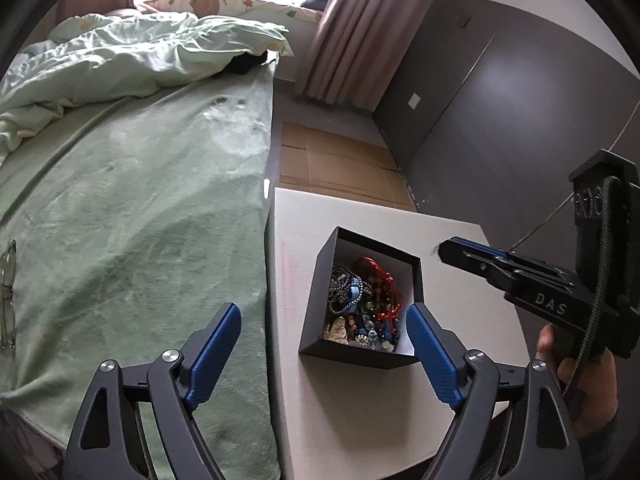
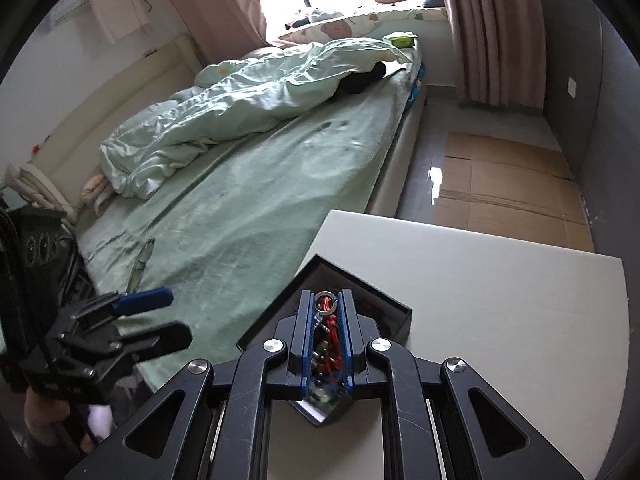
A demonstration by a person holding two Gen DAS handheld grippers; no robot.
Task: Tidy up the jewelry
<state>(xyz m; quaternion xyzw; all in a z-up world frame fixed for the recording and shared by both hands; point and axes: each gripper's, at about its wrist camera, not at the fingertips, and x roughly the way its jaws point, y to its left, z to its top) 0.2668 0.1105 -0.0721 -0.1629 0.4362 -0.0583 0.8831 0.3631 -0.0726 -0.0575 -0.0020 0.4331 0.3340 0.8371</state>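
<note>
A black open box (image 1: 416, 276) sits on a white table (image 1: 460, 240) and holds a heap of jewelry (image 1: 364, 304): red cords, metal chains, coloured beads. My left gripper (image 1: 324, 334) is open, its fingers spread wide above the near side of the box. My right gripper (image 2: 324, 300) hovers over the box (image 2: 394, 316) with its fingers nearly closed on a small silver ring (image 2: 326, 295). The right gripper also shows in the left wrist view (image 1: 440, 249), to the right of the box. The left gripper shows open in the right wrist view (image 2: 168, 316).
A bed with a green blanket (image 1: 140, 220) lies directly left of the table. A pair of glasses (image 1: 8, 292) lies on the blanket. Flattened cardboard (image 1: 332, 164) covers the floor beyond the table. A grey wall (image 1: 500, 100) stands to the right.
</note>
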